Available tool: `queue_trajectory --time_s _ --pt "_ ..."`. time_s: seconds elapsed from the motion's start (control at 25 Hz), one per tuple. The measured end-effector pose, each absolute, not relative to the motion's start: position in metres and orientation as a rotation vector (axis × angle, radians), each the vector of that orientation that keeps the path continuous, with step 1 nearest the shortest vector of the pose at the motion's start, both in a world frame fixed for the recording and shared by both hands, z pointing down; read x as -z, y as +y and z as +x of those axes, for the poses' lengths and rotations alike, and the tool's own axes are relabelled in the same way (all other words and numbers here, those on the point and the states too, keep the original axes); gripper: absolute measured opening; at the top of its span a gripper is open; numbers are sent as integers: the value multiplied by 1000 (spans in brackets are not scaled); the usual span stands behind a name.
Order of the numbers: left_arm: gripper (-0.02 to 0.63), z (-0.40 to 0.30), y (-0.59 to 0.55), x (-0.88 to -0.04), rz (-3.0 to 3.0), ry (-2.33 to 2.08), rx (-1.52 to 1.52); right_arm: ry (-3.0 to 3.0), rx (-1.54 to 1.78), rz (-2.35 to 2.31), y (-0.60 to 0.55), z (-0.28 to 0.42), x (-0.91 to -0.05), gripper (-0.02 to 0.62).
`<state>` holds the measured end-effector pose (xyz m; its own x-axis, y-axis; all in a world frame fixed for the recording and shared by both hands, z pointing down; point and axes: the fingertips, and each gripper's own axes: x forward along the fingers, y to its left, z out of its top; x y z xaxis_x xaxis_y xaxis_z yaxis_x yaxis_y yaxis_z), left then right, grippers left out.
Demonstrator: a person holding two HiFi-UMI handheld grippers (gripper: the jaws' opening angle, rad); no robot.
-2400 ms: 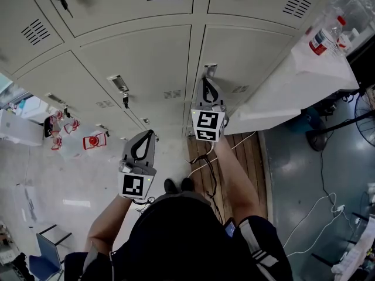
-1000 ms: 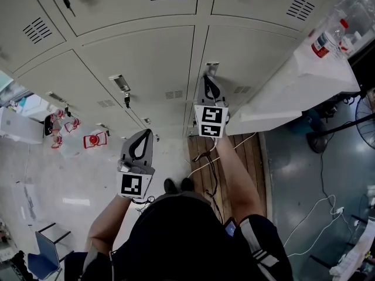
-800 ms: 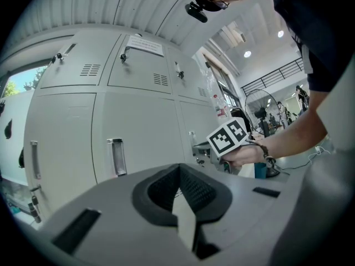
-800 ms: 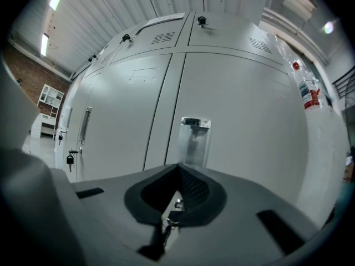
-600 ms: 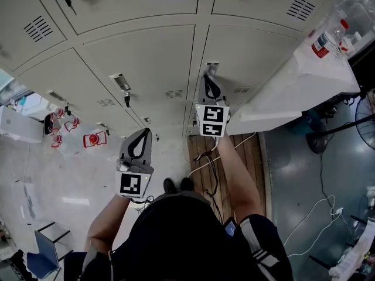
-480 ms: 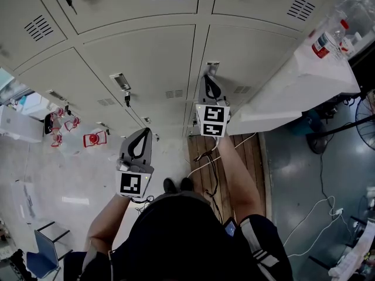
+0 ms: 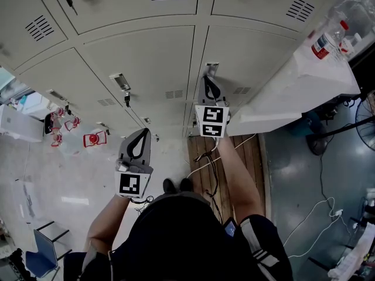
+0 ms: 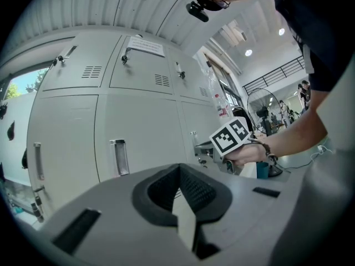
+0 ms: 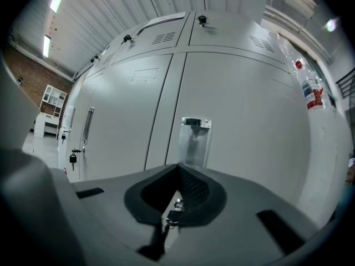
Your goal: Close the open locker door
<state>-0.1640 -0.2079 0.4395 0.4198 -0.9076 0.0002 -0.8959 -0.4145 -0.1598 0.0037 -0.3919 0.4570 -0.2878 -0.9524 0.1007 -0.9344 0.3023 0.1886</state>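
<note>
**Two closed, empty grippers at a bank of grey lockers, the right one at a door's handle.**

The locker door (image 7: 258,57) lies flush with its neighbours, with its recessed handle (image 7: 211,68) near its left edge. The right gripper (image 7: 208,79) points at the door, its tip just below that handle. Its jaws are pressed together with nothing between them, and contact with the metal cannot be judged. A small key (image 9: 174,205) shows just below the handle, behind the jaw tips. The left gripper (image 7: 143,133) hangs well left of the handle and nearer the person, its jaws likewise together on nothing. A bottle (image 7: 321,40) stands far right of the handle.
</note>
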Motion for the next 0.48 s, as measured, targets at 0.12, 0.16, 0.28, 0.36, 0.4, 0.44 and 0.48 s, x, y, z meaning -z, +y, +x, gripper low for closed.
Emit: queue_trajectory --time_s 0.12,0.16,0.28,0.36,0.4,0.44,0.48 --pt "3 -163 -207 -438 -2527 1619 121 -2366 144 1738 -392 4 -457 -5" --pt "3 -163 -207 -438 -2526 1621 117 -2365 144 1739 -391 4 -457 -5" --pt "3 -162 -205 -438 -2529 1629 115 -2361 151 1737 -390 4 -457 -5" --pt "3 -162 -205 -438 -2529 1630 117 -2359 156 1734 -391 4 -457 -5" --pt "3 -162 -205 -438 -2529 1630 117 -2360 154 1733 -391 4 -457 -5" --pt "3 -161 -205 -438 -2528 1631 117 -2361 151 1732 -391 4 -457 -4" --pt "3 -161 -205 -438 -2527 1630 117 -2361 149 1732 -391 4 -458 -4"
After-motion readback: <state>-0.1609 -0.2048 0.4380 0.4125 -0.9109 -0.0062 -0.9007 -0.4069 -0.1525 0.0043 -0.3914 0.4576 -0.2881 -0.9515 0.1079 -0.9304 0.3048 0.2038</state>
